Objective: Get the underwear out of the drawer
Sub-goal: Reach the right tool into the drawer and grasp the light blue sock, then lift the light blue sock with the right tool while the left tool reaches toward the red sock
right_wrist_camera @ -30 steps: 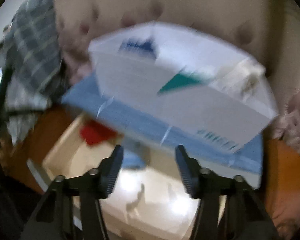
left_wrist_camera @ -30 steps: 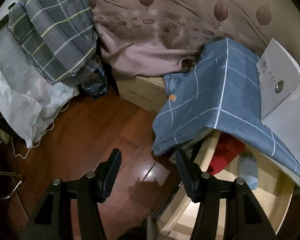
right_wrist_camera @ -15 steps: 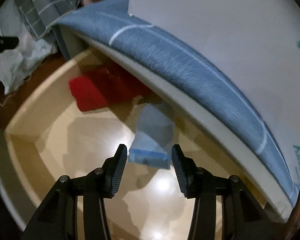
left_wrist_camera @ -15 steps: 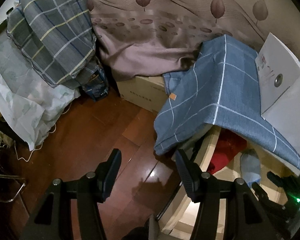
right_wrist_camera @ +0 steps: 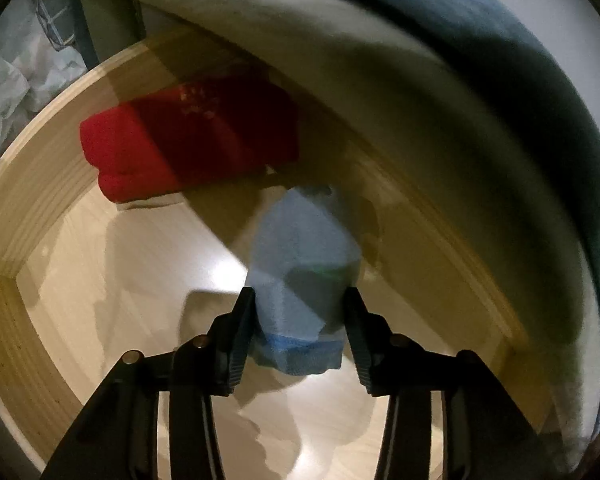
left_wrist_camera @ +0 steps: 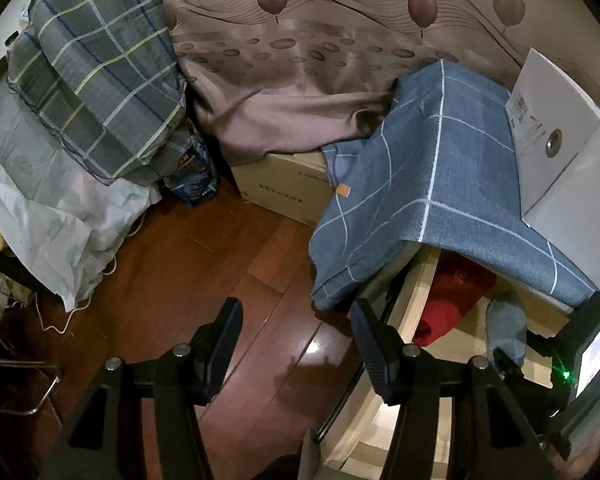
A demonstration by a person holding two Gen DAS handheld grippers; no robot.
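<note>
A: Where the folded light-blue underwear (right_wrist_camera: 300, 272) lies on the pale floor of the drawer (right_wrist_camera: 24, 216), it is flanked on both sides by the fingers of the right gripper (right_wrist_camera: 300, 320). What is the state of the jaws?

B: Closure has just been carried out. Both pads are pressed against the fabric, one at 9 o'clock and one at 3 o'clock of the bundle, and the darker blue waistband (right_wrist_camera: 300, 350) is seen bunched between the finger bases. The item is gripped and is located inside the drawer, in contact with its floor.

A: What is recorded around the item?

B: A folded red garment (right_wrist_camera: 188, 148) is located at 11 o'clock of the underwear, near it but apart, toward the shadowed back of the drawer. A blue checked cloth (left_wrist_camera: 428, 184) is draped over the surface above the drawer, and its edge overhangs the opening at 12 to 2 o'clock.

A: And the left gripper (left_wrist_camera: 296, 344)?

B: Its jaws are held apart with nothing between them, above the dark wooden floor (left_wrist_camera: 188, 280), just beside the drawer's side wall at 3 o'clock. In the left wrist view the underwear is visible at 3 o'clock, with the right gripper body behind it. A cardboard box (left_wrist_camera: 280, 184) is seen at 12 o'clock, a leaf-patterned curtain (left_wrist_camera: 300, 60) above it, and plaid bedding (left_wrist_camera: 100, 80) at 10 o'clock.
</note>
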